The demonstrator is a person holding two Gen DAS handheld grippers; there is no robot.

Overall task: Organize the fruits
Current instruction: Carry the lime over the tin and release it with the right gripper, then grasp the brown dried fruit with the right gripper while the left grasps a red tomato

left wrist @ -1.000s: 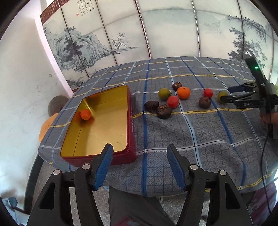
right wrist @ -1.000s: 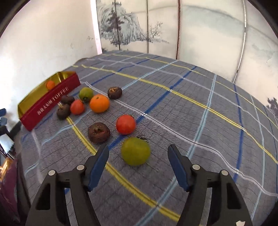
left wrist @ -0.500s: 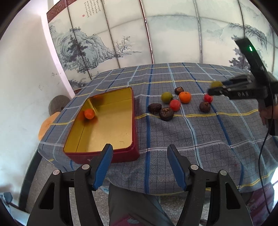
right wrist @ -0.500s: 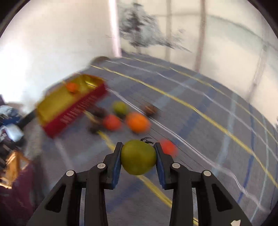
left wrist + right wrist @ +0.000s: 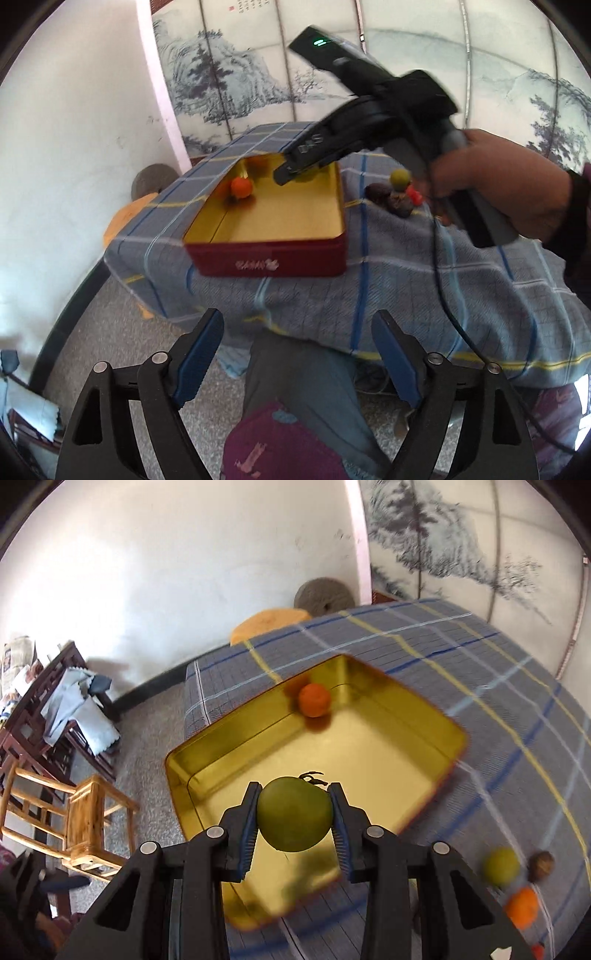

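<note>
Round green fruit (image 5: 294,814) clamped between the right gripper (image 5: 294,818) fingers, held above the gold-lined red rectangular tin (image 5: 436,716) — small orange fruit (image 5: 314,700) ahead inside it, left gripper (image 5: 297,360) spread apart, held short of the checked tablecloth (image 5: 399,280).

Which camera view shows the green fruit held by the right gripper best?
The right wrist view: the green fruit sits whole between the right gripper pads, above the tin. The left wrist view hides it almost entirely.
</note>
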